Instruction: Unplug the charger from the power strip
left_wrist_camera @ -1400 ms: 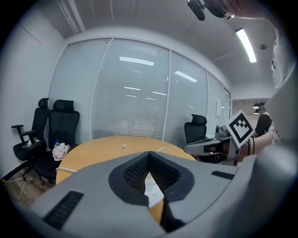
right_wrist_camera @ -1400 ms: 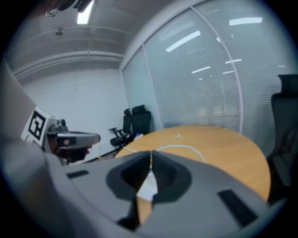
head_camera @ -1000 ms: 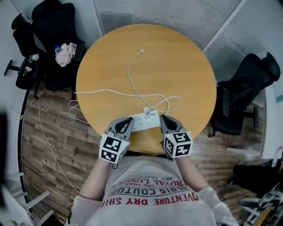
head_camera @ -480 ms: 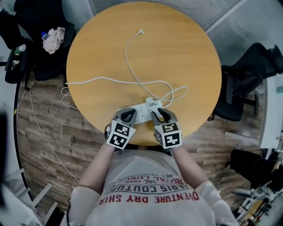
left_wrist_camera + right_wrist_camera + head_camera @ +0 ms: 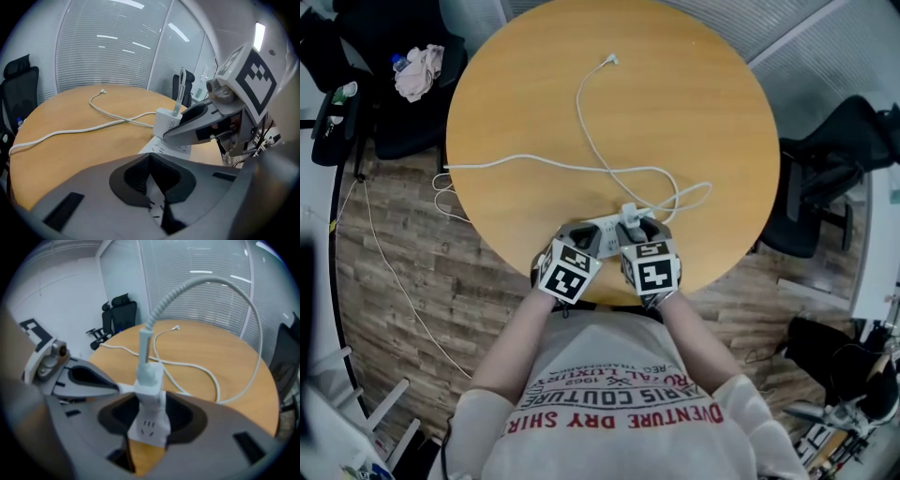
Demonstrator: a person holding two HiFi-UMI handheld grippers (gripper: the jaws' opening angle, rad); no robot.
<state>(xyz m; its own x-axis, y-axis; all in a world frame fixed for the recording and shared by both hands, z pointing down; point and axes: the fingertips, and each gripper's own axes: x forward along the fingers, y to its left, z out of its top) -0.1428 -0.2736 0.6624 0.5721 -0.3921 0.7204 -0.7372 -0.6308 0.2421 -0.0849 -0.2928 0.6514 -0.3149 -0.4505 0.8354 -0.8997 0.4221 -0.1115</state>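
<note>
Charger (image 5: 150,375) ahead of down-tilted R tool (image 5: 150,412), jaws opening astride strip (image 5: 148,430).

The power strip (image 5: 606,226) lies on the round table (image 5: 694,103) at its near edge, just before the person. The charger (image 5: 630,212) stands upright in the strip's right end, between the opening jaws of the right gripper (image 5: 638,229). The left gripper (image 5: 578,233) sits over the strip's left end. The charger's cable (image 5: 589,131) loops right, then runs to the table's far side, crossing the strip's cord (image 5: 516,164), which goes left and off the table's edge. 1 chair (image 5: 403,117) stands behind the table on the left, another chair (image 5: 830,164) on the right
</note>
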